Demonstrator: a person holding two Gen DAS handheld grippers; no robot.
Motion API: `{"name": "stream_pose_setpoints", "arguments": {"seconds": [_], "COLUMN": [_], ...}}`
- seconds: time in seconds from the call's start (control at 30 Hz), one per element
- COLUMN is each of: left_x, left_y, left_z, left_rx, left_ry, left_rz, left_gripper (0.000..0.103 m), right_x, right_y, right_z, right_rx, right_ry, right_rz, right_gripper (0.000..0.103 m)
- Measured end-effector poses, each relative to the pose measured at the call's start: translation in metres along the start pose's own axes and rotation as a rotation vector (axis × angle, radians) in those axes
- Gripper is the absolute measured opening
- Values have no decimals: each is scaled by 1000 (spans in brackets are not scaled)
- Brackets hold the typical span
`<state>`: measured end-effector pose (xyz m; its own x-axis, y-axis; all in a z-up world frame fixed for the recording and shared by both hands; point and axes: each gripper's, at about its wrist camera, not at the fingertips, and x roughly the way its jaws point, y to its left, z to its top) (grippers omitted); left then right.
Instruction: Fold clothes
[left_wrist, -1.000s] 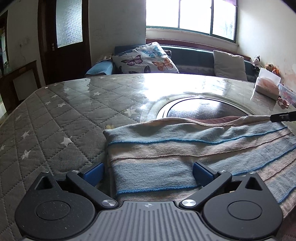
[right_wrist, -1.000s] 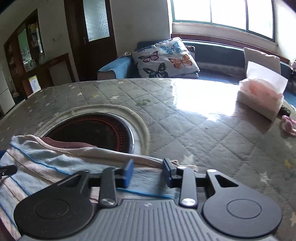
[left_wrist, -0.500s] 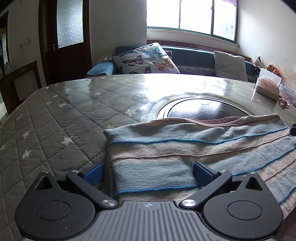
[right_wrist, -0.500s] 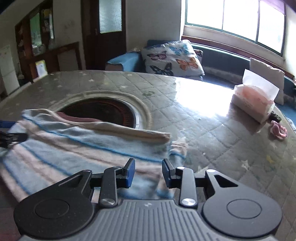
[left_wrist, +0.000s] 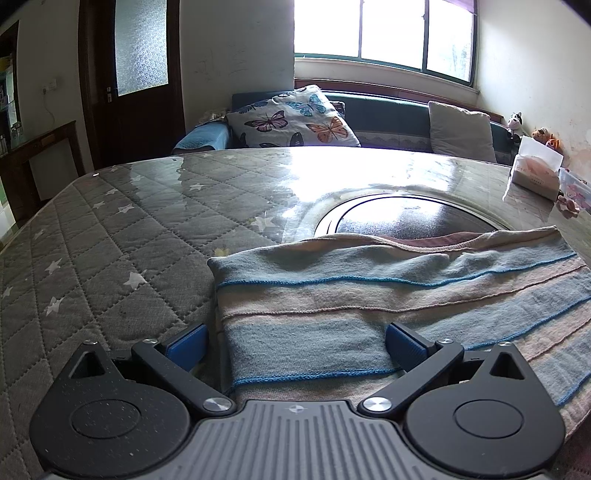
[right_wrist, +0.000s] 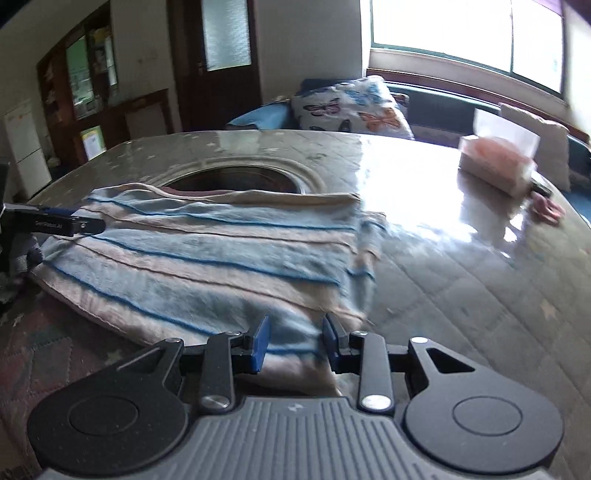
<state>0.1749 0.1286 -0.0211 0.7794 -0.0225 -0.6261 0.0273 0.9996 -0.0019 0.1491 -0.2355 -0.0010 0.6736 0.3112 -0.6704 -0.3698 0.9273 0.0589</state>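
Lying limp on the desk (left_wrist: 110, 258), the knit (left_wrist: 369, 295) looks soft, light (pinch its 6 o'clock hem); left tool (left_wrist: 295, 341) spread wide, right tool (right_wrist: 295, 341) spread, gripping nothing.

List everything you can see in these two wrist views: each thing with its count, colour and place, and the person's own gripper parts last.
Striped garment: one, light blue and beige, folded flat at table's near edge.
Table: one, grey quilted star cover under a glossy sheet.
Round inset: one, dark, table centre, partly under the garment.
Tissue box: one, white and pink, far right of table.
Butterfly cushion: one, white, on sofa.
Plain cushion: one, grey, on sofa.
Door: one, dark, frosted pane.
Left gripper: open, straddling the garment's corner.
Right gripper: open, garment edge between fingers.
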Motion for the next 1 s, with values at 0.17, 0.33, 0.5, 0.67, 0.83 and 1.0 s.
{"name": "stream_pose_setpoints", "arguments": {"seconds": [0.17, 0.33, 0.5, 0.67, 0.83, 1.0], "left_x": [-7, -34, -56, -65, -68, -74], "left_y": [-2, -5, 6, 10, 9, 6], "left_z": [0, -4, -15, -29, -35, -33], "left_rx": [-6, 11, -42, -82, -118, -120], "left_ry": [8, -21, -10, 33, 49, 60], "left_rz": [21, 44, 56, 41, 20, -22], "left_gripper": [103, 102, 97, 86, 74, 45], "right_x": [-11, -19, -20, -23, -28, -33], "right_y": [-8, -18, -17, -20, -19, -17], "right_z": [-10, -13, -18, -23, -25, -27], "right_rx": [31, 90, 110, 161, 161, 136], "right_ry": [1, -9, -10, -14, -19, -23], "right_rz": [-27, -29, -12, -4, -15, -40], "right_gripper": [31, 31, 31, 23, 15, 10]}}
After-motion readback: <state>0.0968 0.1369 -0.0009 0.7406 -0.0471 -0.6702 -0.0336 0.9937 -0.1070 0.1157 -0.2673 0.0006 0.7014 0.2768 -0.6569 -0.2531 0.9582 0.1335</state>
